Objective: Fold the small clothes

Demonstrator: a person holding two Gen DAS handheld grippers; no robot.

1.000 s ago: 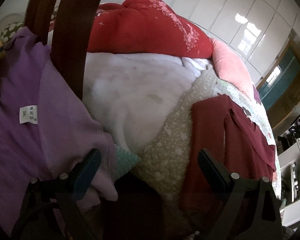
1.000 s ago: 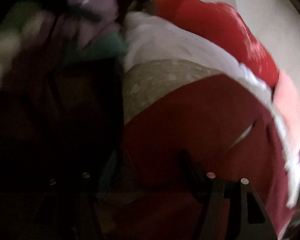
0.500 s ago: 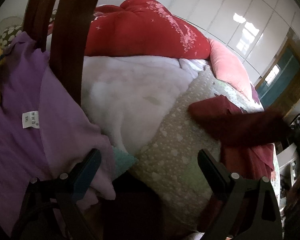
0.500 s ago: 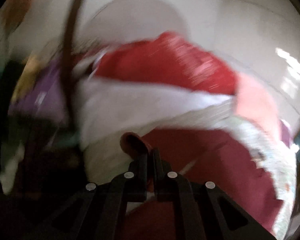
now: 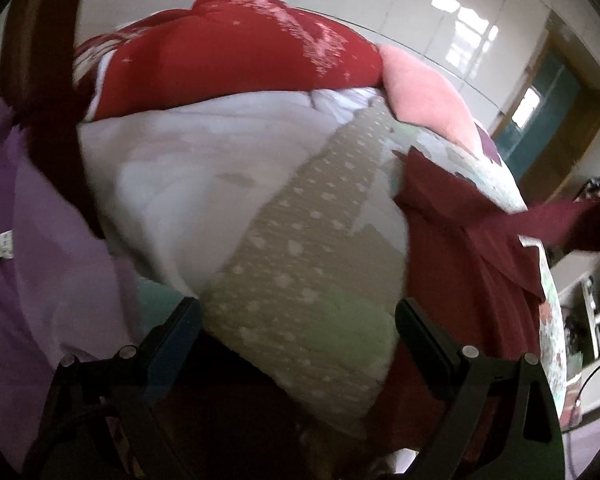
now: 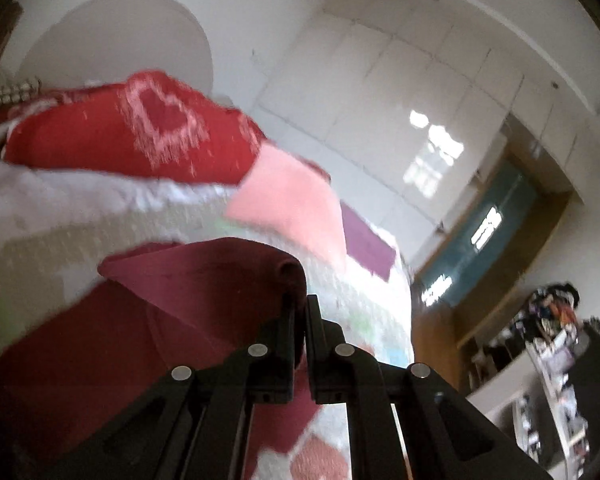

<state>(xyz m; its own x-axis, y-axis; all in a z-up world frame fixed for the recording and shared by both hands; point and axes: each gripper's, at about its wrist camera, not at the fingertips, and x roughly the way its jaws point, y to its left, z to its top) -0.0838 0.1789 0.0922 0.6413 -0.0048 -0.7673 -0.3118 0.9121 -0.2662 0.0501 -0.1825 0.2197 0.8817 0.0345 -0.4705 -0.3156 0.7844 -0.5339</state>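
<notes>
Here, right hand-held gripper (image 6: pixel 299 312) pinching maroon garment (image 6: pixel 204 280), left hand-held gripper (image 5: pixel 298 320) spread, quilt (image 5: pixel 300 264) between.

A white label (image 5: pixel 0 245) on the purple garment (image 5: pixel 28 280) carries print too blurred to read.

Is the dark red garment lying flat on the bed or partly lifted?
Partly lifted. The right gripper is shut on a bunched edge of the dark red garment, pulling one part up and sideways, while the rest lies on the bed.

You see a red heart quilt (image 6: pixel 132 140), pink pillow (image 5: pixel 424 92), dotted bedspread (image 5: pixel 308 248), white wardrobe doors (image 6: pixel 400 92), cluttered shelf (image 6: pixel 548 332).
</notes>
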